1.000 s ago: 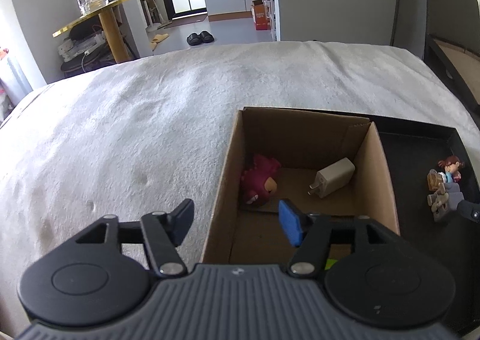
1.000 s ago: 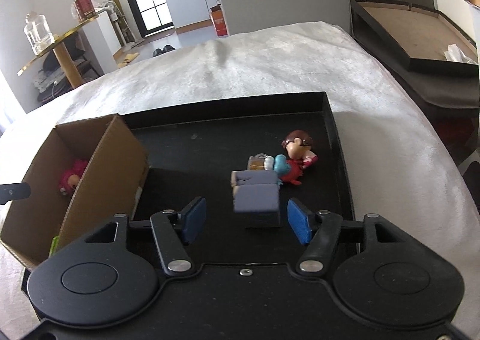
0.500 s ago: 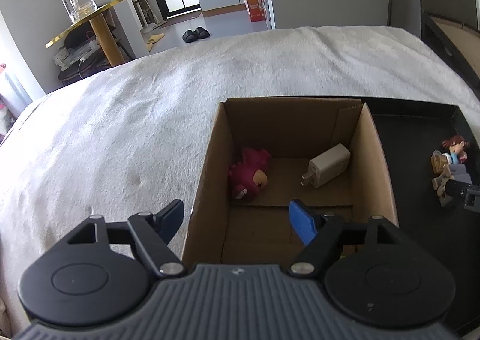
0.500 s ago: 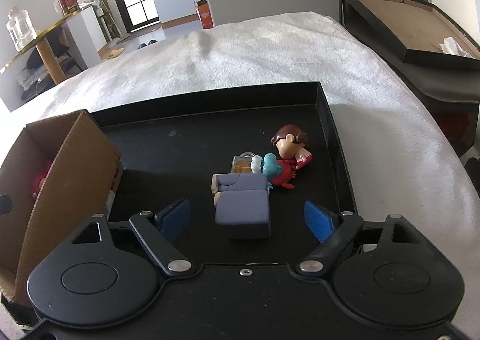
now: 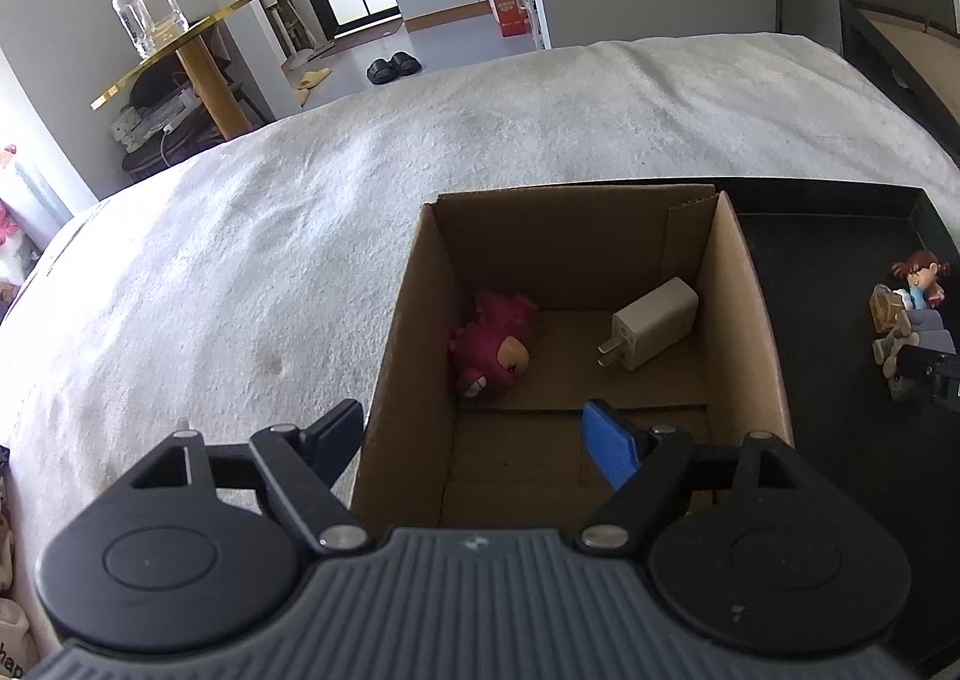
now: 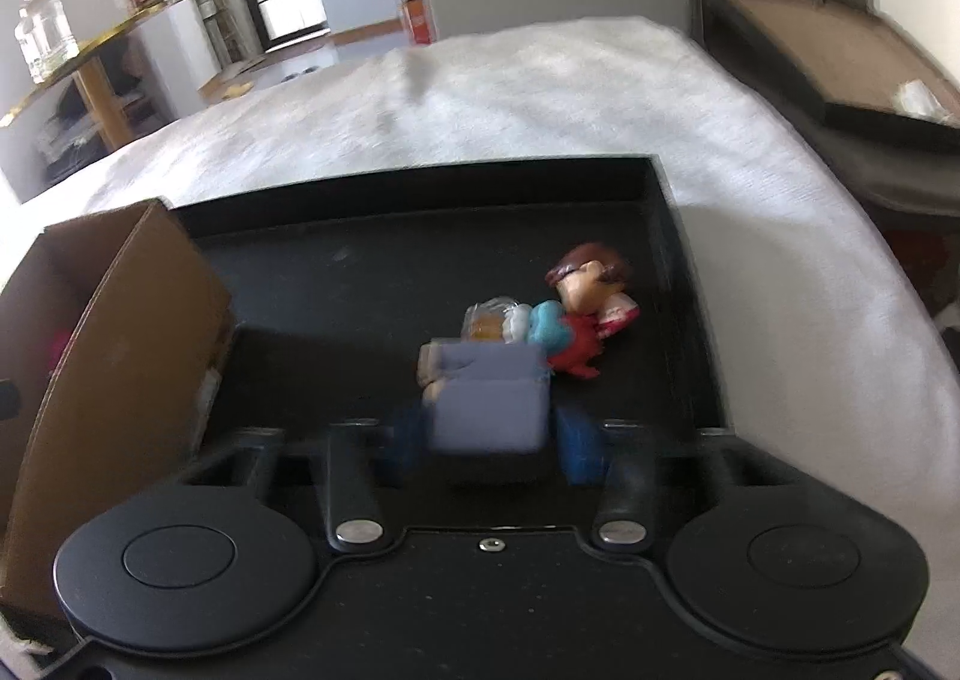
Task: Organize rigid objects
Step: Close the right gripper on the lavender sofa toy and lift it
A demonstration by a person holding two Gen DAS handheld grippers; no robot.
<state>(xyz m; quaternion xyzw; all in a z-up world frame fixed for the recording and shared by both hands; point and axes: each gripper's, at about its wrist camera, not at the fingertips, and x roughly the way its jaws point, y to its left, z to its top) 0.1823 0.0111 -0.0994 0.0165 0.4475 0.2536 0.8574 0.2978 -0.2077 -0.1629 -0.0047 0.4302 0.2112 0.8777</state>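
The left gripper (image 5: 474, 440) straddles the box's (image 5: 396, 356) near left wall, jaws opening — inside lie a red toy (image 5: 495, 344) and a white charger (image 5: 651, 323), apart; figurines (image 5: 909, 308) sit on the black tray (image 5: 840, 272).

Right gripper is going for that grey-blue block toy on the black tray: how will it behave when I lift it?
The grey-blue block toy looks hard and moulded, so probably stiff. Its flat sides meet the closing right gripper squarely, so slipping seems unlikely. It lies against the figurine, which may get nudged.
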